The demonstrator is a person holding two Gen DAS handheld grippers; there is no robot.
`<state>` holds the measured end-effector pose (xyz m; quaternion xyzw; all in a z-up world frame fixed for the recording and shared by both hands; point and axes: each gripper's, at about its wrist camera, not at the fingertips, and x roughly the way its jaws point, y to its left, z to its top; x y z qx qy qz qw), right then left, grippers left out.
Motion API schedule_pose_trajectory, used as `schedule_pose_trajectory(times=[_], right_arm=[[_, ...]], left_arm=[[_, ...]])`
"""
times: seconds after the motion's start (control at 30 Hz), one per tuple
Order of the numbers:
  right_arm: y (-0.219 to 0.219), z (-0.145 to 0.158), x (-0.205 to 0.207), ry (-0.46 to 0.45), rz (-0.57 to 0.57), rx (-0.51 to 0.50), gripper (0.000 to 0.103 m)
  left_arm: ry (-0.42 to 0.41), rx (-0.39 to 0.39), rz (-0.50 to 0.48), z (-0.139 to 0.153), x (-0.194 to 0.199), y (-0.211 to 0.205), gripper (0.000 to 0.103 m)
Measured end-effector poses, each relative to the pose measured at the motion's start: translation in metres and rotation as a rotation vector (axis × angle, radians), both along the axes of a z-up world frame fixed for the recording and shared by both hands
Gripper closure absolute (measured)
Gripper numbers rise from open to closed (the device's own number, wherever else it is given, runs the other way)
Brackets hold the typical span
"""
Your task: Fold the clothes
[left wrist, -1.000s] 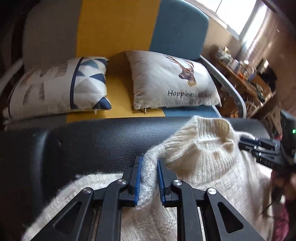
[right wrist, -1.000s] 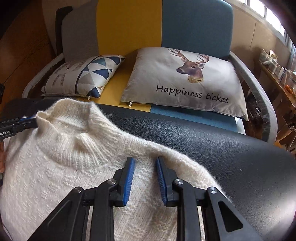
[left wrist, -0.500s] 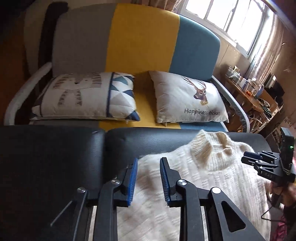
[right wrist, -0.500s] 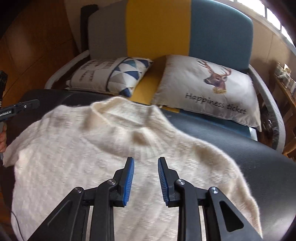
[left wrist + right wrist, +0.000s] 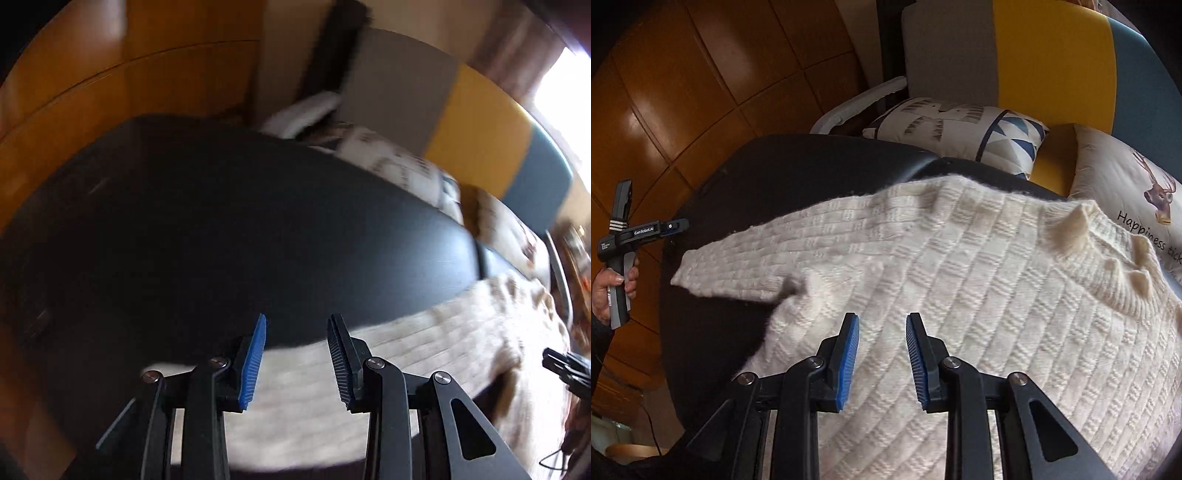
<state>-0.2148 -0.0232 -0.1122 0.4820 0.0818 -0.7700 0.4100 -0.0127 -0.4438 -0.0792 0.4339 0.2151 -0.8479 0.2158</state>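
The cream cable-knit sweater (image 5: 979, 295) is lying spread out flat on the black leather-look bench (image 5: 798, 173), collar toward the deer-print cushion (image 5: 1126, 184) and one sleeve sticking out to the left. The right gripper (image 5: 881, 325) hangs over the sweater body with its blue pads (image 5: 849, 354) parted and nothing pinched between them. The left gripper (image 5: 297, 325) sits above the sweater's edge, jaws opening and empty, though that view is pretty blurry.

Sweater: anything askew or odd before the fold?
The sweater lies spread on the black seat, but its sleeve sticks out sideways toward the seat's edge, and the collar is rumpled with small tufts. No damage shows.
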Motion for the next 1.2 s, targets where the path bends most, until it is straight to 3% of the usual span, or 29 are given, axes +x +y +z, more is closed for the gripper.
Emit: schedule_pose_trajectory(times=[0.03, 0.17, 0.3, 0.37, 0.43, 0.53, 0.57, 0.6, 0.63, 0.67, 0.77, 0.9, 0.97, 1.07, 1.13, 1.2], right_arm=[[-0.004, -0.001, 0.003, -0.005, 0.0, 0.001, 0.076], [-0.012, -0.006, 0.008, -0.041, -0.021, 0.0, 0.076], [-0.013, -0.006, 0.01, -0.048, -0.047, 0.014, 0.076], [-0.012, -0.005, 0.011, -0.043, -0.056, 0.031, 0.076], [-0.011, -0.004, 0.012, -0.037, -0.064, 0.047, 0.076], [-0.008, -0.004, 0.012, -0.033, -0.075, 0.066, 0.076], [-0.007, -0.004, 0.012, -0.032, -0.079, 0.07, 0.076], [-0.006, -0.004, 0.012, -0.03, -0.084, 0.073, 0.076], [-0.006, -0.004, 0.011, -0.032, -0.088, 0.075, 0.076], [-0.006, -0.005, 0.011, -0.033, -0.091, 0.077, 0.076], [-0.006, -0.007, 0.008, -0.032, -0.097, 0.085, 0.076], [-0.01, -0.005, 0.0, -0.003, -0.105, 0.108, 0.076], [-0.012, -0.01, -0.006, 0.003, -0.117, 0.131, 0.076], [-0.018, -0.036, -0.011, 0.006, -0.12, 0.218, 0.076], [-0.015, -0.04, -0.008, 0.069, -0.12, 0.171, 0.076], [-0.011, -0.042, -0.008, 0.07, -0.142, 0.139, 0.076]], left_arm=[[-0.006, 0.02, 0.033, -0.003, 0.017, -0.014, 0.057], [-0.02, 0.125, 0.104, -0.025, 0.067, -0.045, 0.053], [-0.027, 0.212, 0.088, -0.051, 0.08, -0.048, 0.049], [-0.033, 0.191, 0.066, -0.058, 0.076, -0.043, 0.047], [-0.034, 0.134, 0.039, -0.058, 0.07, -0.035, 0.041], [-0.065, 0.043, -0.025, -0.06, 0.061, -0.017, 0.04], [-0.078, 0.004, -0.047, -0.061, 0.059, -0.01, 0.041], [-0.092, -0.035, -0.069, -0.062, 0.057, -0.003, 0.058], [-0.084, -0.032, -0.08, -0.061, 0.056, 0.001, 0.085], [-0.073, 0.001, -0.069, -0.06, 0.056, 0.001, 0.09], [-0.013, 0.014, -0.017, -0.051, 0.058, -0.004, 0.09], [0.13, 0.006, 0.043, -0.013, 0.067, -0.018, 0.09], [0.163, -0.036, 0.067, 0.003, 0.067, -0.024, 0.09], [0.123, -0.093, 0.104, 0.004, 0.055, -0.032, 0.09], [0.068, -0.1, 0.118, -0.008, 0.037, -0.044, 0.09], [0.021, -0.095, 0.107, -0.023, 0.021, -0.049, 0.09]])
